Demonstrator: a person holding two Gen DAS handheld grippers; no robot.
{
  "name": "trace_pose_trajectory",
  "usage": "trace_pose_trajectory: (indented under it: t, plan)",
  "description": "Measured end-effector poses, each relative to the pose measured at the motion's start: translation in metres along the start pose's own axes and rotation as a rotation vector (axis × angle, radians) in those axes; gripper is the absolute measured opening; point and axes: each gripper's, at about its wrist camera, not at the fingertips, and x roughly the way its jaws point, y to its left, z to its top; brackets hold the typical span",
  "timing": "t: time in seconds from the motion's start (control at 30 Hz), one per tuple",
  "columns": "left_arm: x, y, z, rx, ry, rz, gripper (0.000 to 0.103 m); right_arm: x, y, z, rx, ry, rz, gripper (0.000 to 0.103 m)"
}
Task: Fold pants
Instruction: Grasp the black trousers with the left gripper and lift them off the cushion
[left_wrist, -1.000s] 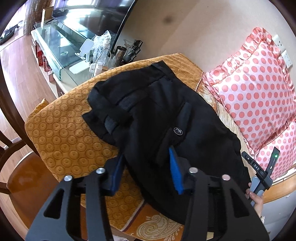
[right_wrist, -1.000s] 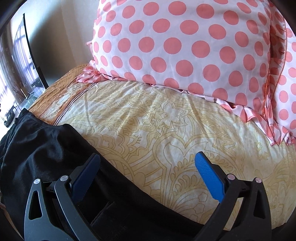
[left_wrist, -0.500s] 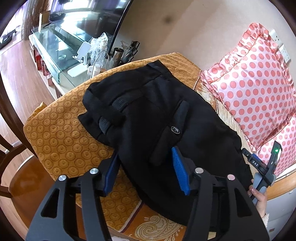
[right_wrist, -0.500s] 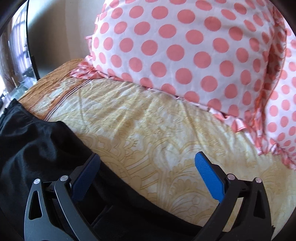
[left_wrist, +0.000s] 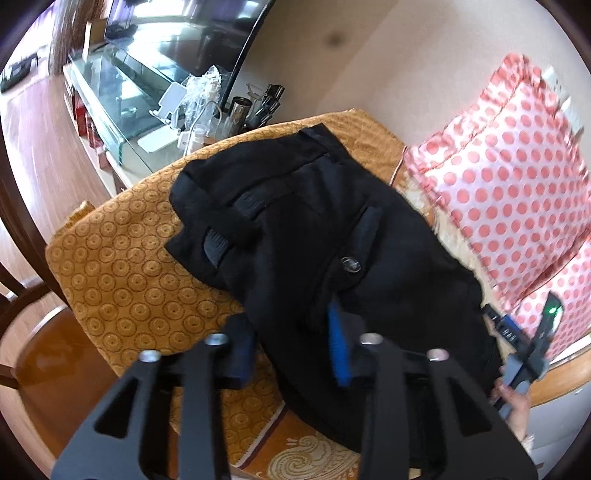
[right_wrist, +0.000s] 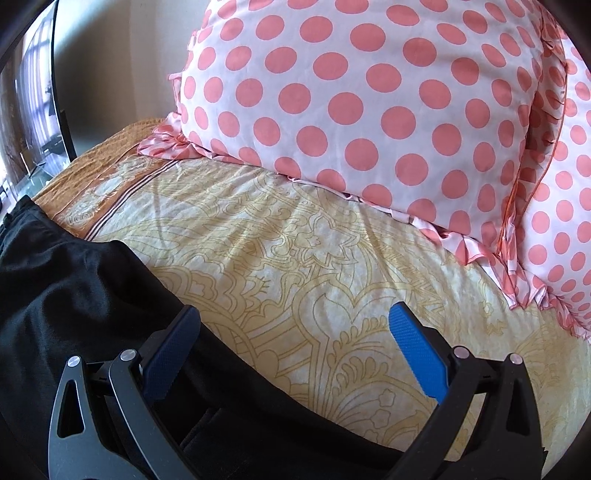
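The black pants (left_wrist: 332, 236) lie bunched on the bed, waistband toward the far end, a small round logo by a back pocket. My left gripper (left_wrist: 291, 347) is open and straddles the near edge of the pants; cloth lies between its blue pads. My right gripper (right_wrist: 291, 350) is open and empty over the yellow patterned sheet (right_wrist: 295, 251). Its left finger sits over the pants' edge (right_wrist: 74, 295). The right gripper's body also shows in the left wrist view (left_wrist: 528, 354), at the pants' right side, with a hand on it.
Pink polka-dot pillows (right_wrist: 362, 96) lean at the head of the bed. An orange circle-patterned cover (left_wrist: 122, 258) lies under the pants. A glass TV stand (left_wrist: 122, 96) with bottles and a TV stands beyond the bed. A dark wooden chair (left_wrist: 22, 229) is at left.
My left gripper has narrowed slightly and shifted along the pants' near edge; the view is blurred with motion. My right gripper's view has swung a little; its jaws stay wide.
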Motion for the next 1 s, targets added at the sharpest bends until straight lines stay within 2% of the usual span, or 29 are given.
trace_pose_trajectory:
  t: [0.03,0.1,0.3,0.47,0.67,0.87,1.0]
  plan:
    - [-0.001,0.0,0.001,0.0,-0.007,-0.011,0.019,-0.001,0.0,0.0,0.002,-0.002,0.001,0.102]
    - [-0.004,-0.006,0.001,0.025,-0.021,-0.008,0.017,-0.001,-0.001,0.0,0.002,-0.002,0.003,0.102]
    - [-0.022,-0.035,0.006,0.115,-0.092,-0.007,0.014,-0.009,-0.007,-0.002,0.018,-0.008,0.01,0.102]
    - [-0.042,-0.086,0.008,0.245,-0.165,-0.019,0.014,-0.025,-0.027,-0.003,0.042,-0.025,-0.012,0.102]
    - [-0.051,-0.149,0.004,0.362,-0.195,-0.051,0.014,-0.031,-0.052,-0.008,0.063,-0.011,-0.053,0.102]
    - [-0.055,-0.216,-0.015,0.496,-0.209,-0.081,0.014,-0.047,-0.079,-0.017,0.079,-0.034,-0.094,0.102]
    - [-0.052,-0.264,-0.039,0.597,-0.199,-0.115,0.014,-0.059,-0.107,-0.029,0.109,-0.043,-0.131,0.102]
